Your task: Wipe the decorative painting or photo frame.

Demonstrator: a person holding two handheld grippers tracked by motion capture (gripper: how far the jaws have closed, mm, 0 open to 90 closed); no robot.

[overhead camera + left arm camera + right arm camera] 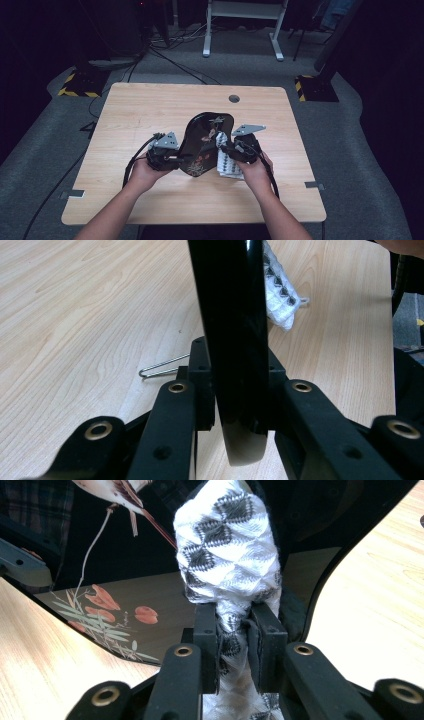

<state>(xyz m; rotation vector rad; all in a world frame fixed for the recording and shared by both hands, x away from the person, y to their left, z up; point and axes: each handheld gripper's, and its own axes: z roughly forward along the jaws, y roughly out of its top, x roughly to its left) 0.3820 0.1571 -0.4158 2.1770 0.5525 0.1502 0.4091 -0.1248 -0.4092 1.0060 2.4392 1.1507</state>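
Observation:
A glossy black lacquered tray point(202, 142) painted with flowers and a bird is held tilted above the middle of the wooden table point(130, 115). My left gripper point(167, 159) is shut on the tray's left rim point(235, 340), which runs up between its jaws. My right gripper point(231, 148) is shut on a white cloth with a grey diamond pattern point(227, 555), bunched against the tray's painted face point(115, 610). The rest of the cloth point(230, 165) hangs down to the table by my right hand.
A thin metal wire clip point(162, 367) lies on the table behind the left gripper. A round cable hole point(234, 98) sits near the table's far edge. A white desk frame point(242, 25) and cables stand on the floor beyond.

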